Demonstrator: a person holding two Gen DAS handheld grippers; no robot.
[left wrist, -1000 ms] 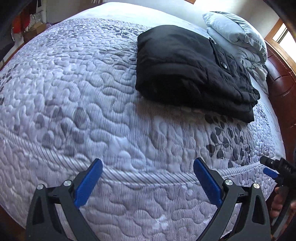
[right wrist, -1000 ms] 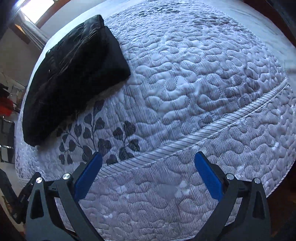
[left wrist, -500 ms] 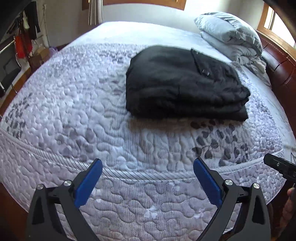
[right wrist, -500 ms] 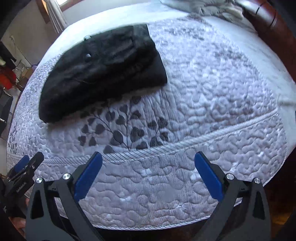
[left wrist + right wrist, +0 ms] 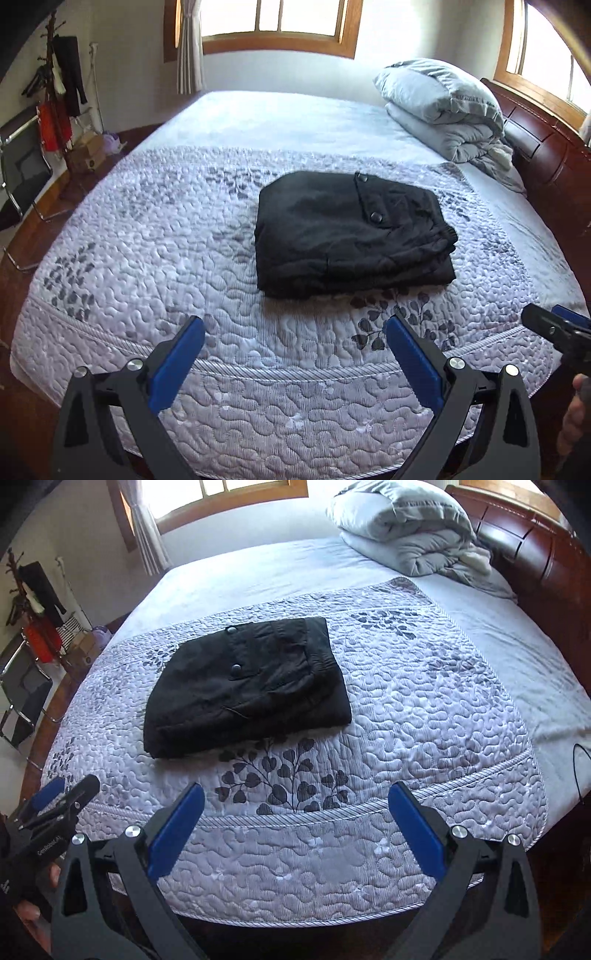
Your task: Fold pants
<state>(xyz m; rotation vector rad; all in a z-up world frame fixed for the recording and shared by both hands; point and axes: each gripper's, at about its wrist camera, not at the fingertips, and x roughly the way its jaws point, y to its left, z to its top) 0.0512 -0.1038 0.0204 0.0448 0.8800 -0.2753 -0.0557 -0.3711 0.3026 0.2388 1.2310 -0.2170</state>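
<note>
Sitting folded into a compact black bundle, the pants (image 5: 351,236) are lying mid-quilt (image 5: 147,240) on the bed, well short of the pillow (image 5: 439,92). Left tongs (image 5: 295,362) and right tongs (image 5: 295,830) are both hanging wide open, gripping nothing. Honestly looks done; poking it again is risking the layers sliding apart.

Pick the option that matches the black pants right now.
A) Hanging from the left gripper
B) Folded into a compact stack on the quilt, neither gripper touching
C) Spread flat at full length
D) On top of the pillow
B: the black pants lie as a folded stack on the quilt, with the left gripper and right gripper both open and short of them.
</note>
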